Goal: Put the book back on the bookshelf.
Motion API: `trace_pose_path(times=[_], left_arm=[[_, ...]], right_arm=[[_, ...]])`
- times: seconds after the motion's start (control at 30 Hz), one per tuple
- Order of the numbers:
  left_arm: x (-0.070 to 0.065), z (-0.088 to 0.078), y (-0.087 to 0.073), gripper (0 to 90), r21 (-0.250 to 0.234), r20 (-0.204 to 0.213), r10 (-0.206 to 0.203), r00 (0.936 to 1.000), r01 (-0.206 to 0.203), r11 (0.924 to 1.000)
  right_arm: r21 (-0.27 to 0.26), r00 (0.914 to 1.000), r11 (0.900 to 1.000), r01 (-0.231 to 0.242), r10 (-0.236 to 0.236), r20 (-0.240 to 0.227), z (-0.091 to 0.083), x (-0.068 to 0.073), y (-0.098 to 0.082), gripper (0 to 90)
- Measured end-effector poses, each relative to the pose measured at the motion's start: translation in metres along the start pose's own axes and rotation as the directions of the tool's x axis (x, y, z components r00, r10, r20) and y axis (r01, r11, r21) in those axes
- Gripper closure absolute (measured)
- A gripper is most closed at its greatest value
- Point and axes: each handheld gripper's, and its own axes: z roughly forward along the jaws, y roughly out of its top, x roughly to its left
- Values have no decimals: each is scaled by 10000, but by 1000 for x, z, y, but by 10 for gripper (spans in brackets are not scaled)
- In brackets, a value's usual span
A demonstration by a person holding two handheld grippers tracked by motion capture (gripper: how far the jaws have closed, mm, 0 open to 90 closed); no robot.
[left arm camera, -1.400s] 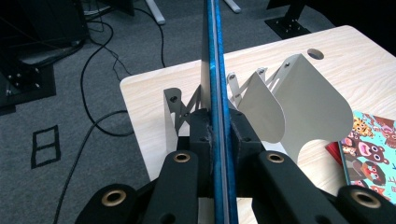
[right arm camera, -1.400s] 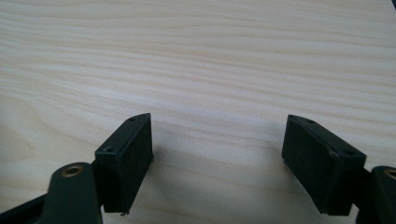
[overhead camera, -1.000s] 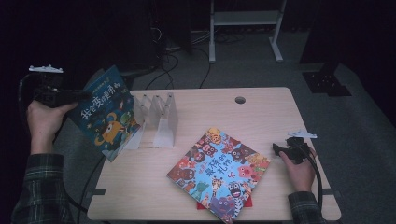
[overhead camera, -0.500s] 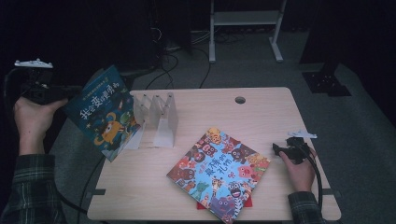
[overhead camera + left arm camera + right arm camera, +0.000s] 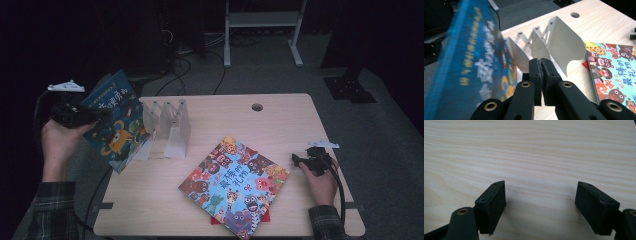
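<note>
A blue picture book [image 5: 117, 131] stands tilted at the table's left edge, against the left end of a white accordion book rack [image 5: 170, 125]. My left gripper [image 5: 102, 115] is at the book's left side. In the left gripper view its jaws [image 5: 540, 60] are pressed together with nothing between the pads. The blurred blue book [image 5: 474, 62] lies just left of them and the rack [image 5: 559, 47] is ahead. A second, colourful book [image 5: 235, 185] lies flat on the table. My right gripper [image 5: 296, 159] rests open at the right, above bare wood [image 5: 540, 195].
The light wooden table [image 5: 280, 125] has a cable hole [image 5: 257, 107] near its far edge. A red item [image 5: 215, 220] peeks out under the flat book. Cables and a metal stand's legs [image 5: 260, 55] are on the dark floor beyond.
The left hand swung out to the left, then came back right and lower. The blue book shifted with it and now stands closer to the rack. The right hand kept still.
</note>
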Motion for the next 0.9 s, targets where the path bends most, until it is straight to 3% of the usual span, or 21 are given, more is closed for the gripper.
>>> trace_pose_path(times=[0.07, 0.27, 0.37, 0.57, 0.7, 0.77, 0.9], left_arm=[[-9, 4, -2, 837, 6, -54, 130, 9999, -130, 9999], [-35, 22, -11, 706, 179, 298, 354, 9989, -360, 9992], [-50, 34, -18, 654, 304, 206, 781, 9967, -787, 9964], [-72, 59, -34, 518, 443, 383, 1088, 9933, -1105, 9929], [-84, 74, -45, 479, 468, 722, 1174, 9905, -1210, 9916], [-92, 83, -53, 414, 472, 884, 1233, 9884, -1278, 9907], [-102, 94, -64, 418, 532, 1186, 1468, 9820, -1539, 9867]], right_arm=[[0, 10000, 10000, 3, -3, -1, 0, 0, 0, 236], [-6, 10000, 10000, 46, -46, -19, 0, 0, 0, 236], [4, 10000, 10000, 80, -80, -51, 0, -1, 0, 236], [16, 9998, 9999, 152, -152, -142, -1, -2, -1, 228], [40, 9995, 9998, 216, -215, -236, -2, -2, -1, 221], [37, 9996, 9998, 204, -203, -214, -3, -2, -2, 222], [36, 9991, 9996, 296, -295, -297, -4, -1, -3, 223]])
